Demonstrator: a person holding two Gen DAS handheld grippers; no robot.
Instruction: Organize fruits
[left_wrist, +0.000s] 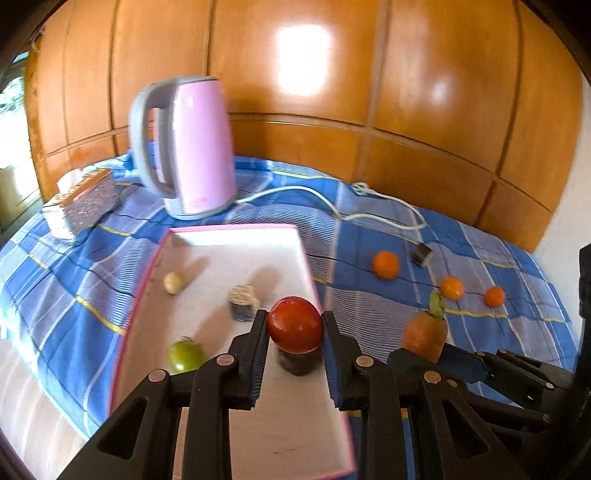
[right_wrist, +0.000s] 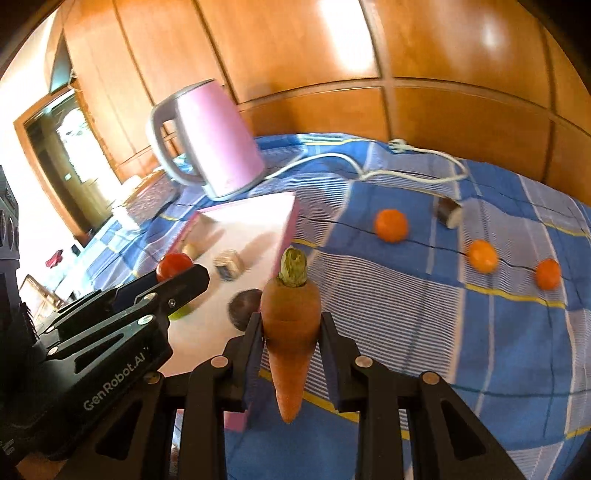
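Tongs first: the left tongs are clamped on a round red tomato, held above the white rectangular tray with pink rim over a dark round fruit lying on it. The right tongs grip an orange carrot with a green stub, stub end pointing away, just off the tray's right edge over the blue checked bedspread. On the tray also lie a green tomato, a small pale round fruit and a short cut piece with a pale top (too blurred to name). Three oranges sit in a row on the bedspread to the right, near a dark cut piece. Toward the far edge stands a pink electric kettle with its white cord.
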